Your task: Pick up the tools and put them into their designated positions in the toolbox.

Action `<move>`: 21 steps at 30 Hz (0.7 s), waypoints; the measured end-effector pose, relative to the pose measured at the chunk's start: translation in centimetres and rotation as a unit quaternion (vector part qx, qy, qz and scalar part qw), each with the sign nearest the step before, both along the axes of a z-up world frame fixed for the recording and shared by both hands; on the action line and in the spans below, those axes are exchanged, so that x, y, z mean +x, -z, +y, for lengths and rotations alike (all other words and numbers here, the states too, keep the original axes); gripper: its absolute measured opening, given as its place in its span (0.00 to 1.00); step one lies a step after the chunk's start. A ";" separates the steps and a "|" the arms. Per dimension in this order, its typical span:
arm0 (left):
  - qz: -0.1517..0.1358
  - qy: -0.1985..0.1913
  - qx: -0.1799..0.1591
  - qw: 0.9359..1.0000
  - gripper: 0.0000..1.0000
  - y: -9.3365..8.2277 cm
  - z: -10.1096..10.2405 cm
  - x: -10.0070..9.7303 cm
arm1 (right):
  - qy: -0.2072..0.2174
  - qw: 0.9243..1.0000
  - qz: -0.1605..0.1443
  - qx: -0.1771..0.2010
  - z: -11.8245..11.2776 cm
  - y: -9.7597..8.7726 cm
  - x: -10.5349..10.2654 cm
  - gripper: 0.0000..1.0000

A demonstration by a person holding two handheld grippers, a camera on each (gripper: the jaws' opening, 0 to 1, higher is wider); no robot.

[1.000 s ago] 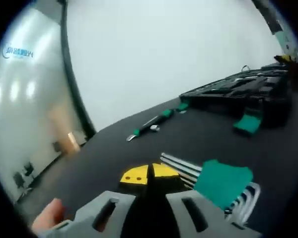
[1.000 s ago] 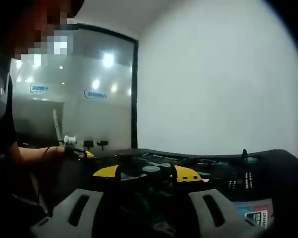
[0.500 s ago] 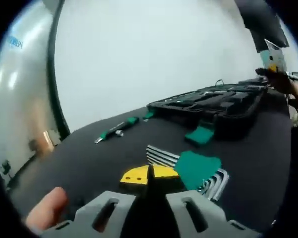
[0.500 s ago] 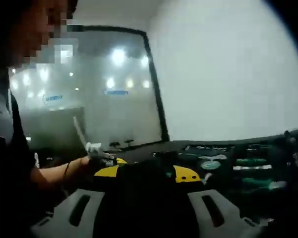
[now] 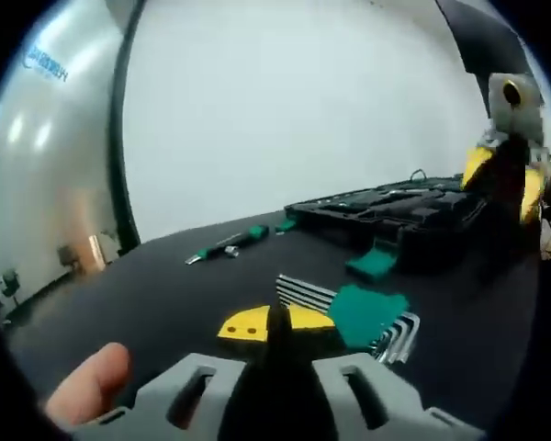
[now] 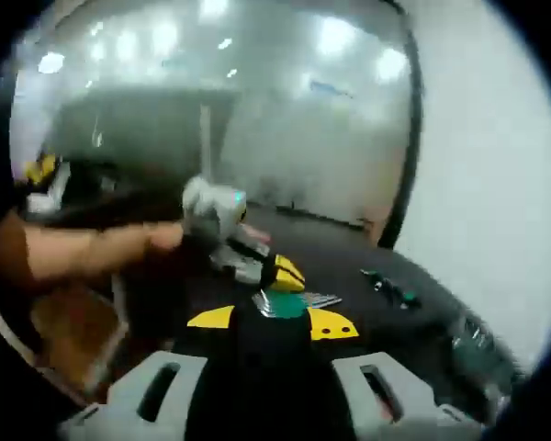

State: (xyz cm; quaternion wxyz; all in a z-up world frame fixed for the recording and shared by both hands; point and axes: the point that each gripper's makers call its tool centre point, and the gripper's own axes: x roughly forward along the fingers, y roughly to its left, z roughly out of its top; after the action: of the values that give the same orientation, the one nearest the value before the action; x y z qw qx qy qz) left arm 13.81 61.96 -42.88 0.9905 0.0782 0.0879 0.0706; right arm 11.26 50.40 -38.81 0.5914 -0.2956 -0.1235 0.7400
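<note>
The right gripper view is coming through blurred and dim, so the small green-handled tool (image 6: 390,286) at middle right and the dark open toolbox (image 6: 473,340) at the lower right edge are hard to make out. The set of silver hex keys in a green holder (image 6: 289,302) is lying just past the right gripper (image 6: 268,321), partly hidden behind its yellow tips. Those tips are sitting a little apart around a dark body, and I cannot tell whether they are gripping anything. The left gripper (image 6: 274,272) is entering from the left, carried on a bare forearm (image 6: 69,253) reaching across the frame.

In the left gripper view, the left gripper (image 5: 277,323) is rising from the bottom with its yellow pads pressed together, holding nothing. A fingertip (image 5: 84,393) is showing at lower left. The hex key set (image 5: 363,317) is resting on the black table (image 5: 156,294) just right of centre, its lower end cut off by the jaw. The black toolbox (image 5: 395,209) is standing open at centre right, with a green piece (image 5: 372,265) leaning in front of it. A green-handled screwdriver (image 5: 230,244) is lying left of the toolbox. The right gripper (image 5: 505,175) is hanging at the right edge, blurred.
</note>
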 end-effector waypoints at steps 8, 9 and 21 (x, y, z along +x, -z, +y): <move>-0.001 0.019 -0.002 1.000 0.02 0.4 -0.9 0.2 | -0.081 0.961 -0.263 -0.030 3.0 2.5 0.1 0.25; -0.001 0.019 -0.001 1.000 0.02 0.4 -0.9 0.2 | -0.088 0.956 -0.280 -0.028 3.5 2.6 0.0 0.26; -0.002 0.021 0.000 1.000 0.02 0.5 -1.0 0.2 | -0.171 0.881 -0.441 0.006 4.9 3.7 -0.9 0.20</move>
State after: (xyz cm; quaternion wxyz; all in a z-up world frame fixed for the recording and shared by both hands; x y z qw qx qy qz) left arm 14.05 60.92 -43.42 0.9920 0.0797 0.0843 0.0502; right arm 10.35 55.25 -42.52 0.3419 -0.5623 -0.4243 0.6220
